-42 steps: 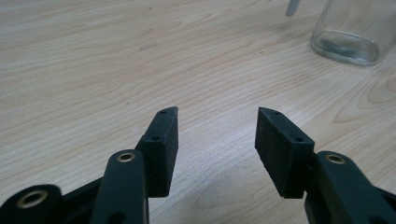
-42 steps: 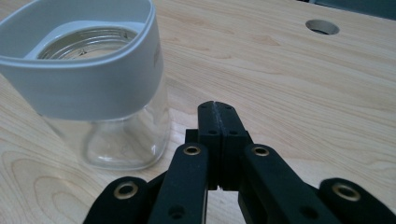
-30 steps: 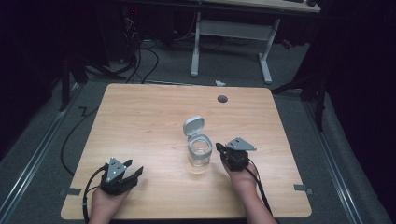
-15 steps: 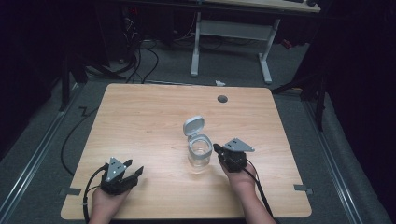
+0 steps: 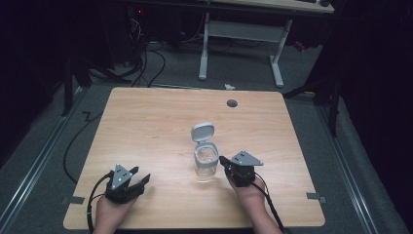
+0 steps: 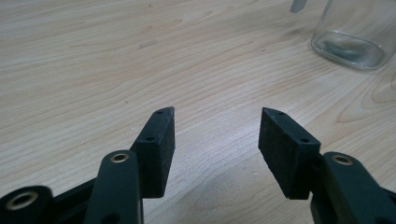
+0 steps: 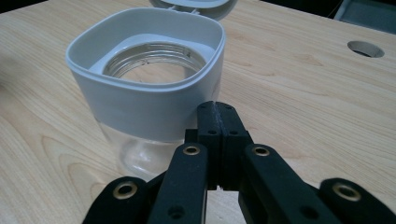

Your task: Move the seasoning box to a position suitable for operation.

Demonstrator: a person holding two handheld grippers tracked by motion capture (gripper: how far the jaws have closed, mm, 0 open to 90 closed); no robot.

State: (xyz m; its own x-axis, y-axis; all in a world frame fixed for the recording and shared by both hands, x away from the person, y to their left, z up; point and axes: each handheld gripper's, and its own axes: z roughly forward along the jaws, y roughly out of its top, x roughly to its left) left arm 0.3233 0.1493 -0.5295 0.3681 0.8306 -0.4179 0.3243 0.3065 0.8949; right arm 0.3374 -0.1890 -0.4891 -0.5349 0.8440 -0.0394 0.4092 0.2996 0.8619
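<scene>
Right gripper [image 7: 218, 109]: we see its jaws pressed flat together, nothing between them, tips just beside the grey collar of the glass jar [image 5: 206, 162]. Left gripper [image 6: 215, 128]: jaws spread wide, nothing held, low over bare wooden table [image 5: 146, 126] near the front left, well apart from the jar. Jar stands upright mid-table, hinged lid [image 5: 202, 132] flipped open.
</scene>
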